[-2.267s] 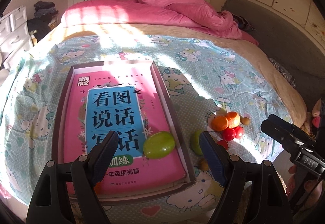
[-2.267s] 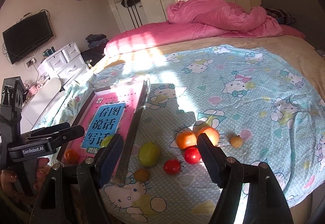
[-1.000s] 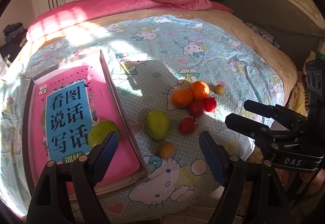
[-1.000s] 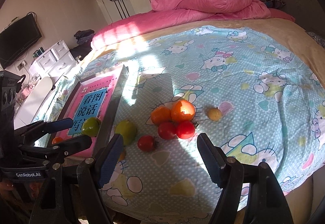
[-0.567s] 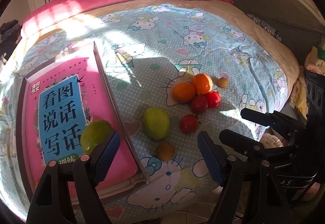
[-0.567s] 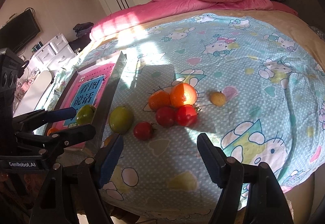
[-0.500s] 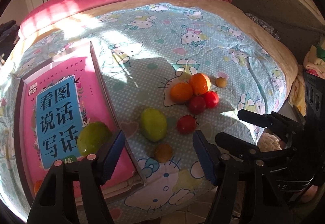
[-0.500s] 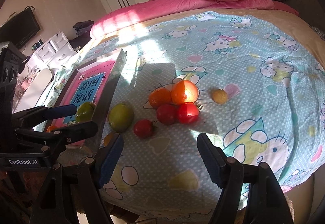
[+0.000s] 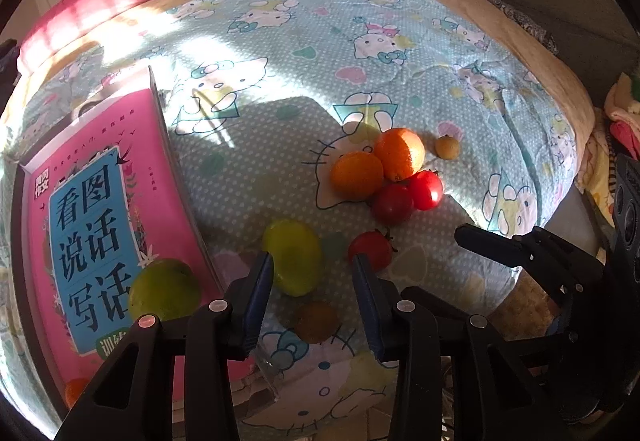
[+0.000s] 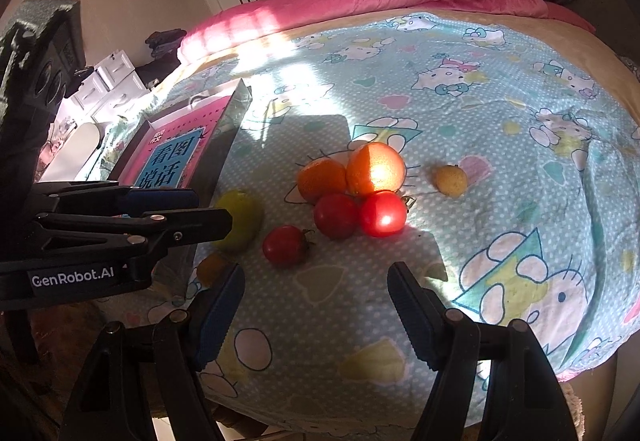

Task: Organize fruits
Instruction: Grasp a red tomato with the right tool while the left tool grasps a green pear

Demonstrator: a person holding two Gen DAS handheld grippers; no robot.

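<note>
Left gripper (image 9: 312, 297), jaws closing with nothing gripped, partly hides the lime (image 9: 294, 256) beside the tray (image 9: 182, 177), a brown fruit (image 9: 316, 321) at its 6 o'clock lies shadowed, while the right gripper (image 10: 316, 305) hangs unclenched, jaws narrowing, empty.

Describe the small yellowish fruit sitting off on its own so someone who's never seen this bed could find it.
On the cartoon-cat bedsheet, find the tight cluster of two oranges and two tomatoes. Just beyond the brighter orange, apart from the cluster, lies the small yellowish fruit: the palest one, touching nothing.
</note>
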